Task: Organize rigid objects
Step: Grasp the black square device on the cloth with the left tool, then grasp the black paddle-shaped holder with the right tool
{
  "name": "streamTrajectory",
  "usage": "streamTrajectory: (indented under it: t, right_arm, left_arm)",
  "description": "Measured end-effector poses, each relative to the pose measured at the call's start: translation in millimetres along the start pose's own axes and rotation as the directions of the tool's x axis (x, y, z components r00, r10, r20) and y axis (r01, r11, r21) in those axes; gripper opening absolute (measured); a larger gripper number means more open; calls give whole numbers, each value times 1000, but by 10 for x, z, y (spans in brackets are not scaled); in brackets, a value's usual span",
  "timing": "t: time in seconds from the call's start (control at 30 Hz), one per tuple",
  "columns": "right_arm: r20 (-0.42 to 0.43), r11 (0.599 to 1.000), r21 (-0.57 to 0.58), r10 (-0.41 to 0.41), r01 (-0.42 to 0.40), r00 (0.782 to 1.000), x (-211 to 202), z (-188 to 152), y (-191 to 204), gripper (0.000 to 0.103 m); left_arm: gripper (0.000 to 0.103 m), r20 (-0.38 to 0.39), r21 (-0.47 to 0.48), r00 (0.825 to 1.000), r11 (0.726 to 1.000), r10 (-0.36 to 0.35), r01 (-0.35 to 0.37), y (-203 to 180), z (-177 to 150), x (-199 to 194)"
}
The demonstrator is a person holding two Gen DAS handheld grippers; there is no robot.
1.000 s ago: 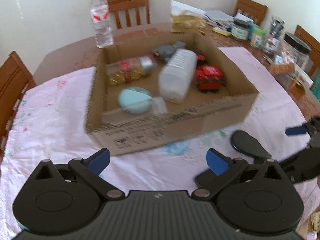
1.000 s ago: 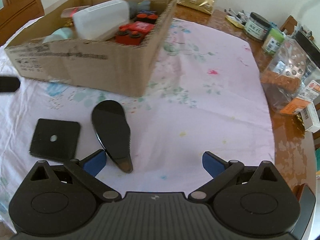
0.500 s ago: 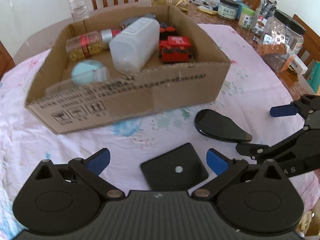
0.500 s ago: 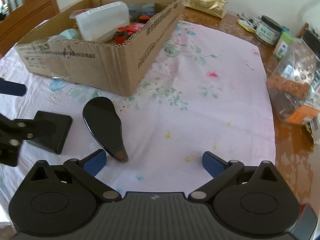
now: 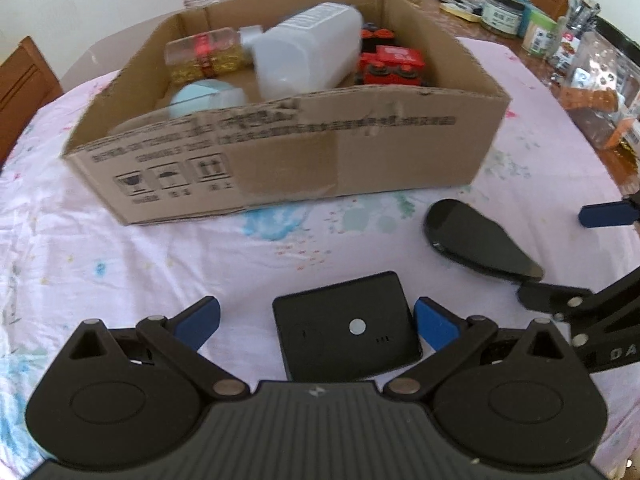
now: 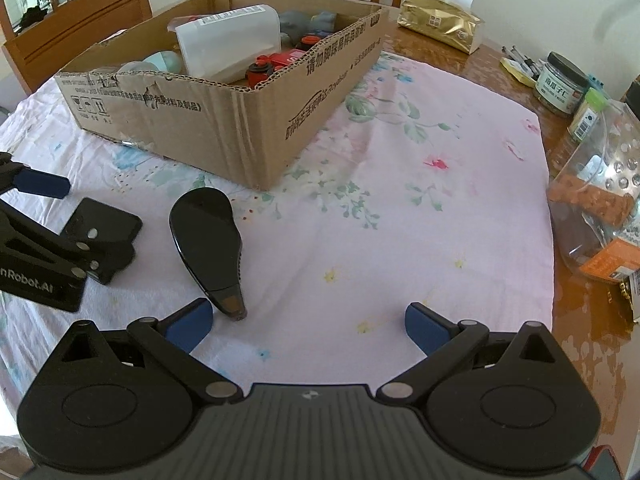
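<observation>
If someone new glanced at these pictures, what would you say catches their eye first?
Most likely the open cardboard box in the middle of the flowered tablecloth, holding a big translucent plastic bottle and a red toy vehicle. Next, two black items on the cloth in front of it: a flat square plate between the open left claw's fingers, and a teardrop-shaped piece just ahead of the open right claw.

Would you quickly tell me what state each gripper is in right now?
Left gripper: open, holding nothing; the black square plate lies between its fingers on the cloth.
Right gripper: open, holding nothing; the black oval piece lies near its left finger.
</observation>
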State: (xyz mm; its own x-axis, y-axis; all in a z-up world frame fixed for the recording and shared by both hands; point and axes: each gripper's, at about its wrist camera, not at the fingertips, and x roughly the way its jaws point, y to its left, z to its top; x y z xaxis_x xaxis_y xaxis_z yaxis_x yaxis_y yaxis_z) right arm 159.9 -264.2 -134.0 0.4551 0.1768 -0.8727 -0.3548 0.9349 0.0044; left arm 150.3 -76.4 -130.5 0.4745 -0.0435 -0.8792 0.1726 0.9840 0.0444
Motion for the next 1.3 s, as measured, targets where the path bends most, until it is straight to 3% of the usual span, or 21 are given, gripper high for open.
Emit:
streamTrajectory:
  t: [0.3, 0.57, 0.7, 0.83, 0.93, 1.13, 1.3]
  right_arm:
    - [-12, 999, 31, -22, 22, 1000, 6, 19, -1, 103]
    - [-41, 958, 239, -153, 159, 987, 25, 78, -245, 103]
    - [-30, 962, 235, -134, 138, 990, -44, 45, -135, 103]
    - [-36, 967, 212, -136, 140, 990, -13, 23, 46, 103]
    - [-22, 970, 218, -107, 110, 994, -24, 23, 136, 103]
    - [11, 978, 209, -27, 24, 1000, -24, 95, 311, 103]
    - [18, 983, 182, -25, 21, 1000, 68, 214, 474, 103]
  left_arm:
    - [103, -1, -11, 999, 999, 34, -34, 412, 11, 7]
    - [103, -7, 48, 1000, 999, 12, -12, 559, 60, 35]
    - [100, 6, 92, 1000, 996, 7, -8, 524, 56, 20]
    - [83, 18, 109, 999, 993, -38, 36, 484, 40, -27]
    - [72, 1, 67, 997, 995, -79, 78, 501, 41, -46]
    - [72, 5, 58, 997, 996, -72, 71, 550, 35, -27]
    - [73, 22, 29, 1000, 1000, -13, 12, 698, 75, 4]
